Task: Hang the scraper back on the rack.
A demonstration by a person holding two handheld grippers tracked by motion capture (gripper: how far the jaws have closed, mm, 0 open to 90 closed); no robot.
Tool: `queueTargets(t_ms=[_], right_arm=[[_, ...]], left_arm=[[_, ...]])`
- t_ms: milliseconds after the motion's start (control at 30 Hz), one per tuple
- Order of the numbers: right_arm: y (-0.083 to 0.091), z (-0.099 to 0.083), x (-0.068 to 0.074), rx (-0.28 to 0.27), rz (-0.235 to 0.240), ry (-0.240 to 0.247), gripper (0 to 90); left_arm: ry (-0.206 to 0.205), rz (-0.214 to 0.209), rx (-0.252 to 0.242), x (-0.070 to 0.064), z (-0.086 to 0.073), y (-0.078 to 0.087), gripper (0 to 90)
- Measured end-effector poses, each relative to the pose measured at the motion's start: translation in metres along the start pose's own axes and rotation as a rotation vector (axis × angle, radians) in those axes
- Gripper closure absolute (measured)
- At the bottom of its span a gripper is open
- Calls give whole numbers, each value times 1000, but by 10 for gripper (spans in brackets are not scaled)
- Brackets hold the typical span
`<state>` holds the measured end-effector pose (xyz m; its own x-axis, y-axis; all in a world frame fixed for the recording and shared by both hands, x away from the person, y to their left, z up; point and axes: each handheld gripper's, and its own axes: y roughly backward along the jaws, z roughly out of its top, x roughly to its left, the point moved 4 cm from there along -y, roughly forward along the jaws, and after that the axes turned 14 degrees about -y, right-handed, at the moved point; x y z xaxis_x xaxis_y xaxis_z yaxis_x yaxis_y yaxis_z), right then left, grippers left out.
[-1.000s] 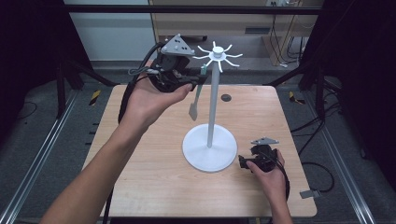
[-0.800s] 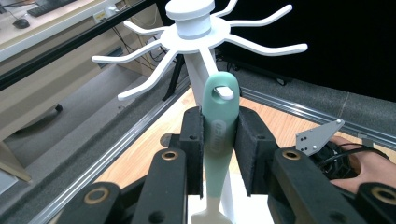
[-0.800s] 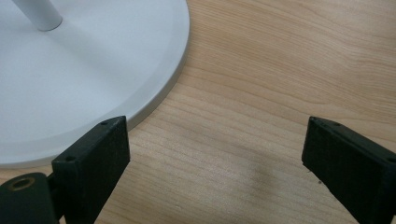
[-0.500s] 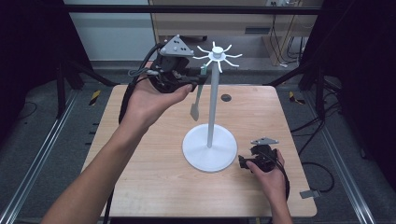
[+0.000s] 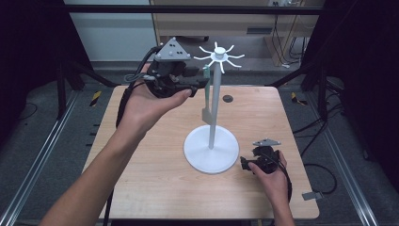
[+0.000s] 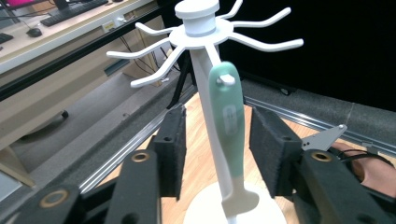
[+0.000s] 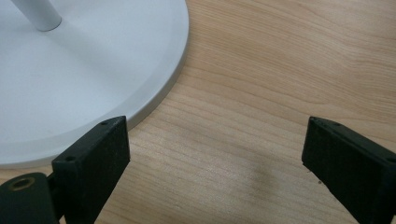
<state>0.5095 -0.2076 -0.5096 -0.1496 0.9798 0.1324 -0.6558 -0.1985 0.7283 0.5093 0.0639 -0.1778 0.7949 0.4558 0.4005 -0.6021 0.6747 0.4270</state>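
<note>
A green-handled utensil (image 6: pixel 231 135) hangs from a hook of the white stand (image 5: pixel 211 149), mid-table. The left gripper (image 6: pixel 217 149) is parted wide, foam pads flanking the smooth handle without contact. The right gripper (image 7: pixel 215 163) gapes wide over bare wood table (image 5: pixel 263 113) near the right edge.

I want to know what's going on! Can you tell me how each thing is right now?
Green-handled utensil: hanging by its hole from a hook.
White hook stand: upright on the table.
Left gripper: open, jaws either side of the utensil.
Right gripper: open, low over the wooden table.
</note>
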Motion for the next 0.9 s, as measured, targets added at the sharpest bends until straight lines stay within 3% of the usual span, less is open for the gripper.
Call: queueTargets(t_ms=[367,567,733,900], right_arm=[[0,1,0,-6,-3,3,80],[1,1,-1,-10,-3,1,80],[1,1,-2,-9,-7,-2,80],[2,1,-3,-12,-6,-10,80]], left_arm=[[6,-3,-2,-3,-13,8,408],[11,-18,-3,-5,-24,11,248],[21,-18,6,-8,-38,16,137],[30,-22,4,-13,-56,23,87]])
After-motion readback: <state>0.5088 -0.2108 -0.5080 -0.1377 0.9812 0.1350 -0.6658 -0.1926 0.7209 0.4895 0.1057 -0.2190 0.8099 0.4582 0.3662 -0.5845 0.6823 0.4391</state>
